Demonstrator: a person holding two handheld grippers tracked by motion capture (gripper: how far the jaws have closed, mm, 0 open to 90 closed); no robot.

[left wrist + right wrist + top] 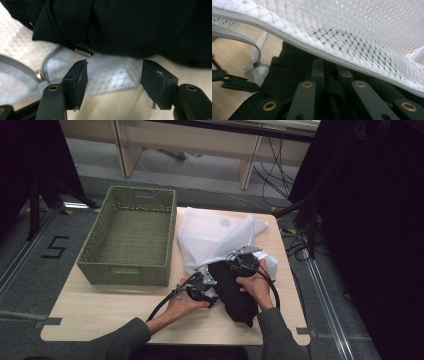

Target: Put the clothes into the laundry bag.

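Table (100, 312): pale wood top; bears the basket, the mesh bag and the garment; the person's forearms come in over its near edge
Basket (131, 236): green woven, rectangular; stands on the far left part of the table; its right wall just beside the mesh bag; well apart from both claws
Mesh bag (215, 232): white netting with a grey zip; spread on the far right part of the table; its near edge lies over the top of the garment; in the right gripper view the zip edge (312, 50) runs slantwise just above the jaws, between them and the space beyond
Zip pull (40, 75): small metal piece at the bag's corner; near the left claw's left jaw, not touching it
Black garment (235, 290): dark bundled cloth on the right half of the table; far end tucked under the bag's opening, near end trailing toward the table's front edge
Left claw (202, 287): held low at the garment's left side; jaws released and standing well apart; between them in the left gripper view a white corner of the bag and bare table; the garment (130, 27) lies just beyond the jaw tips, untouched
Right claw (243, 261): at the garment's far end, beneath the bag's raised edge; jaws clenched on a fold of the garment (287, 72); dark cloth bunched between and around them
Hands: left hand (182, 305) behind its claw; right hand (257, 287) resting over the garment
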